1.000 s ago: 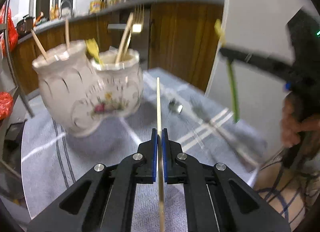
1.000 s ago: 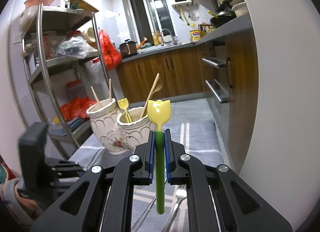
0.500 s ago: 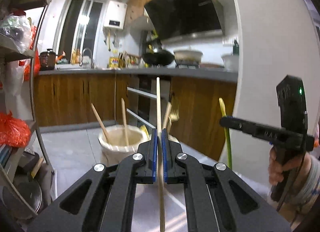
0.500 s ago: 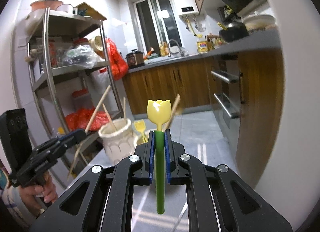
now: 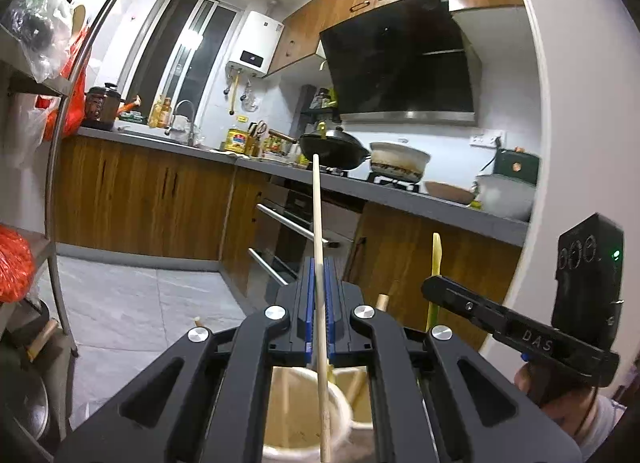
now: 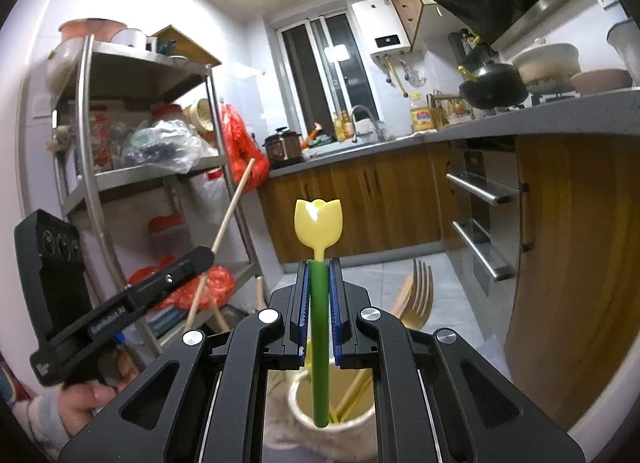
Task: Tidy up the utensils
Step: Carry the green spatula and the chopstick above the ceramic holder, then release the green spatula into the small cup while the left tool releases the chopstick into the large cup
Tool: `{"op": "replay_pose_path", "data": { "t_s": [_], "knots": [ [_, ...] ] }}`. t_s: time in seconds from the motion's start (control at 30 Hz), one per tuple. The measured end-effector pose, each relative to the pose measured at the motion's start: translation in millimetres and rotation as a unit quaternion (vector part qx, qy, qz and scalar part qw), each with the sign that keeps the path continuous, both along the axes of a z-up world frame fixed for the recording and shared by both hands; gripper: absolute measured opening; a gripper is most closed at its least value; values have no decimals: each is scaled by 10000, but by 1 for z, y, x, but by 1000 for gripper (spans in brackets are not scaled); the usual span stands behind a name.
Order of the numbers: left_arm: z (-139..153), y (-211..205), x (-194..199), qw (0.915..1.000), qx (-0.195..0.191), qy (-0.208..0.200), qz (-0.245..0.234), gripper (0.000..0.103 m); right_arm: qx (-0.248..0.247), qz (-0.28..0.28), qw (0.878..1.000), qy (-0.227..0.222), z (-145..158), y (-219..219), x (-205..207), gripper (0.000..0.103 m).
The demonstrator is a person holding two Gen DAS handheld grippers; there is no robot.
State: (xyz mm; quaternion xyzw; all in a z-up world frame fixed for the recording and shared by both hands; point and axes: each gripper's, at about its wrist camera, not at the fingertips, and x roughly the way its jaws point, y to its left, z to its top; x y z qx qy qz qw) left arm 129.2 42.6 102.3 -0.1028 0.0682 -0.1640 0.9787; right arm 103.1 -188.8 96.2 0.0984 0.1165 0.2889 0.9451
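Note:
My left gripper (image 5: 318,263) is shut on a wooden chopstick (image 5: 317,203), held upright, its lower end hanging over the mouth of a white ceramic jar (image 5: 300,435) that holds another stick. My right gripper (image 6: 319,263) is shut on a green-stemmed yellow tulip utensil (image 6: 319,223), its stem end hanging over a second jar (image 6: 304,419) that holds a wooden fork (image 6: 420,291) and other utensils. Each gripper shows in the other's view, the right gripper (image 5: 430,287) and the left gripper (image 6: 208,253).
Wooden kitchen cabinets (image 5: 140,203) and a counter with a wok (image 5: 334,149) and pots run along the back and right. A metal shelf rack (image 6: 120,167) with bags stands at the left. A white wall (image 5: 580,103) is close on the right.
Both grippers have risen and tilted so the held utensils stand upright above the jars. The jars have dropped from the middle of the views to the bottom, below the jaws.

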Motion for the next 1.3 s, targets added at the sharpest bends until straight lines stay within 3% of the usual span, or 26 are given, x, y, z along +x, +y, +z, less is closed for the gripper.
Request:
{"op": "replay_pose_path", "data": {
  "t_s": [0.23, 0.5, 0.7, 0.93, 1.17, 1.3],
  "knots": [
    [-13, -12, 15, 9990, 363, -125, 217, 4, -254, -123, 9995, 140, -20, 11, 19, 10],
    [-27, -17, -9, 9950, 955, -175, 246, 4, -556, -72, 9976, 398, -37, 20, 23, 10],
    [-41, -17, -31, 9897, 1338, 164, 478, 4, -751, 27, 9954, 597, -47, 20, 17, 10],
    [-50, -5, -36, 9929, 1019, 438, 432, 4, -989, 94, 9923, 742, -54, 24, 9, 10],
    [-56, -6, -37, 9919, 1100, 436, 460, 4, -1130, 128, 9906, 765, -57, 30, 7, 11],
    [-55, -5, -36, 9920, 1073, 430, 505, 6, -1145, 106, 9908, 717, -57, 29, 4, 26]
  ]
}}
